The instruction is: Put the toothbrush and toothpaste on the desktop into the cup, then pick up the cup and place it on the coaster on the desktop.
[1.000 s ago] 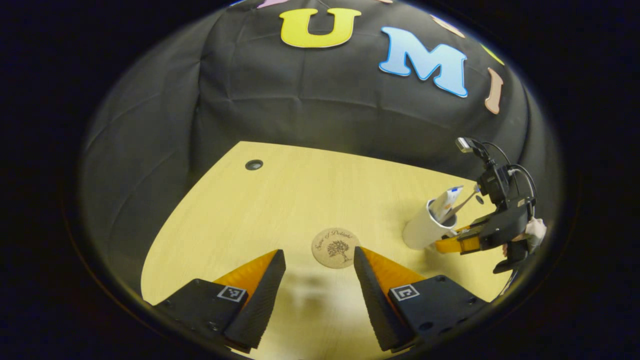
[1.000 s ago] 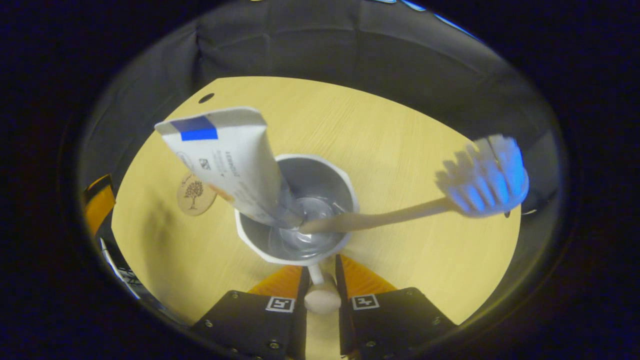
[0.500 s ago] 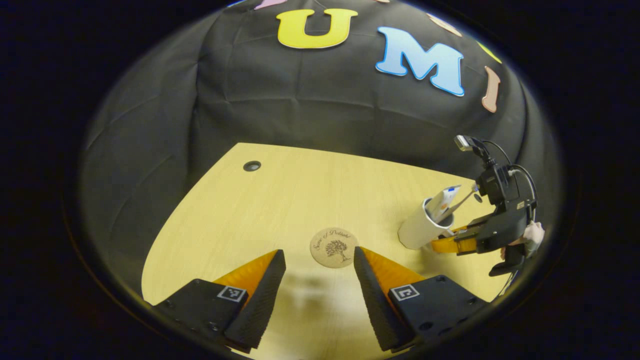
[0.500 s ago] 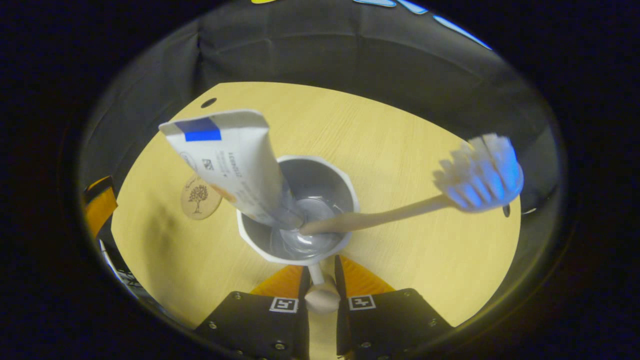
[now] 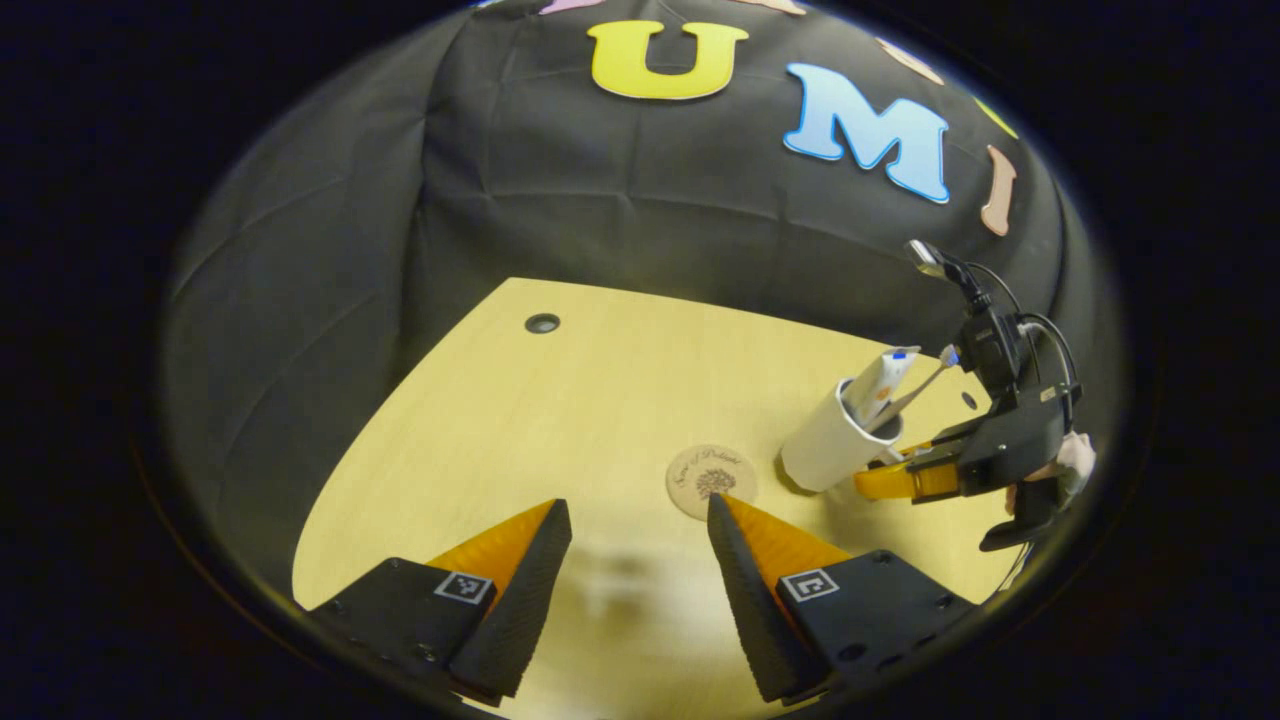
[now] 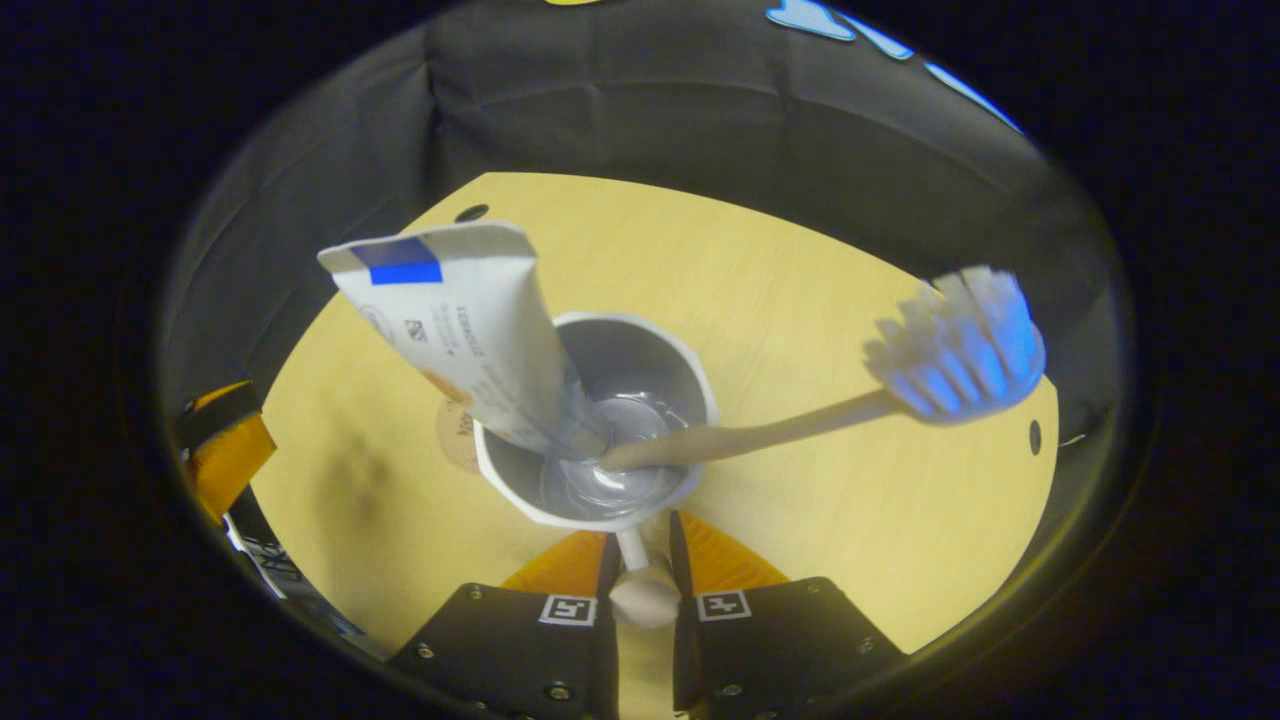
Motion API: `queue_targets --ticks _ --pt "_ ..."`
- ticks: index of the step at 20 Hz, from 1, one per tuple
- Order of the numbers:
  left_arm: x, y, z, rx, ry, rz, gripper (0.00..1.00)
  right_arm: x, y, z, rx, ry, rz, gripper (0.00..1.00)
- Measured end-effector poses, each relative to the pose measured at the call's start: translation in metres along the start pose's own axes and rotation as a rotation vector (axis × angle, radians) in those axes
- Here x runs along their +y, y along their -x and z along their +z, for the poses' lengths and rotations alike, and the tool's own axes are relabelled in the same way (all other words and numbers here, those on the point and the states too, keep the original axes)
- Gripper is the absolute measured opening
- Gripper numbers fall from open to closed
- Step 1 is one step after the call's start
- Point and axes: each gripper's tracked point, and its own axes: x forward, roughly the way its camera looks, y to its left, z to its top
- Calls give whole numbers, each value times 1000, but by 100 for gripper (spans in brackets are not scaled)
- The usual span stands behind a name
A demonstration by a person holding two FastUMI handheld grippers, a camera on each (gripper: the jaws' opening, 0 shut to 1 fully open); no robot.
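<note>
The right gripper (image 6: 641,570) pinches the handle of the cup (image 6: 600,420), holding toothpaste (image 6: 455,325) and toothbrush (image 6: 940,360), just right of the coaster (image 5: 711,481). The left gripper (image 5: 638,560) gapes empty.

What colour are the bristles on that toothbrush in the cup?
The toothbrush bristles are white and blue, clearest in the right gripper view.

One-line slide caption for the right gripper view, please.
Right claw grips the cup handle; toothpaste and toothbrush inside.
</note>
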Motion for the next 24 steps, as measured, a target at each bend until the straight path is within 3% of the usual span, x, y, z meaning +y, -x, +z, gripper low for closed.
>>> queue_targets --ticks 11,24 --pt "71 22 -10 3 31 72 89 79 -19 25 7 86 51 21" --pt "96 27 -18 14 60 101 89 75 -24 28 50 90 25 21"
